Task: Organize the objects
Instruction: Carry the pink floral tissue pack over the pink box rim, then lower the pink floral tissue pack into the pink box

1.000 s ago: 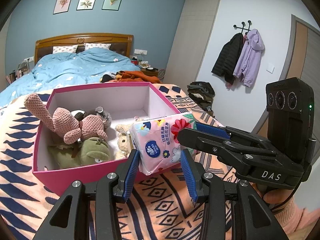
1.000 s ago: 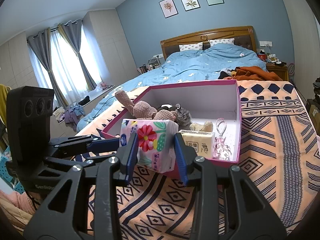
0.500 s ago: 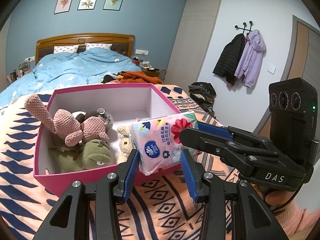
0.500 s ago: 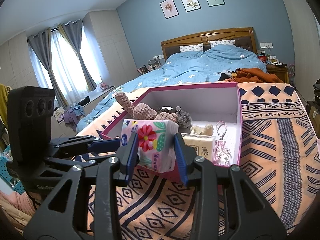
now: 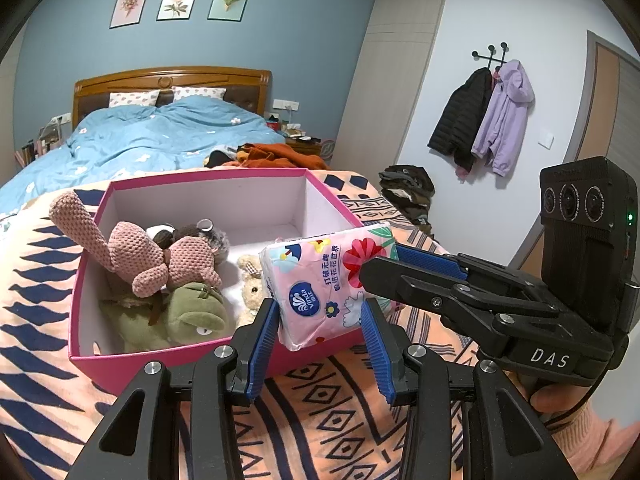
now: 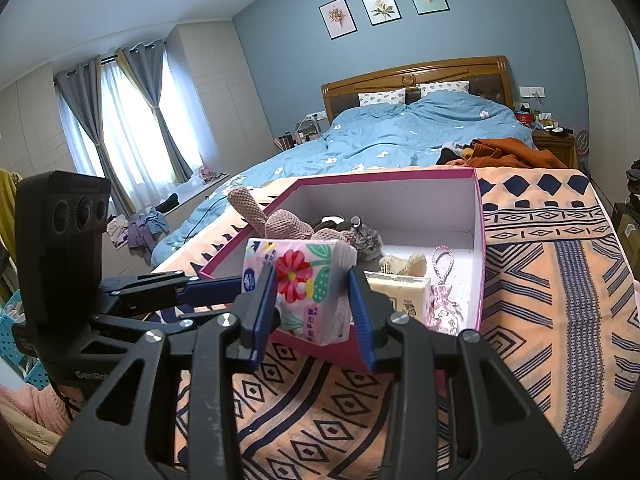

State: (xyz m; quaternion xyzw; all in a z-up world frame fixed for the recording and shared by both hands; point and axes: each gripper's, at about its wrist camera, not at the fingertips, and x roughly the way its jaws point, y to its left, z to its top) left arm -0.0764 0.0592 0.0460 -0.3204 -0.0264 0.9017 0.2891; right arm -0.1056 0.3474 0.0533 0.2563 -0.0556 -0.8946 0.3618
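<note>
A pink floral tissue pack [image 5: 324,284] is held in the air just above the near wall of the pink box [image 5: 200,354]. My right gripper [image 6: 312,292] is shut on the tissue pack [image 6: 304,292]. My left gripper [image 5: 320,328] is open, its blue pads on either side of the pack's near end without pressing it. The right gripper also shows in the left wrist view [image 5: 384,264], reaching in from the right. The box holds a pink knitted rabbit [image 5: 156,252], a green plush [image 5: 188,312] and a small beige bear [image 5: 252,284].
The box [image 6: 480,264] also holds a beige tissue box [image 6: 400,292] and a pink pouch [image 6: 440,304]. It stands on an orange patterned blanket [image 6: 560,288] on the bed. Orange clothes [image 5: 272,156] lie behind it. Coats [image 5: 488,116] hang on the right wall.
Both grippers and the tissue pack have barely moved; the view has risen a little, showing more of the box's inside. The grips are unchanged.
</note>
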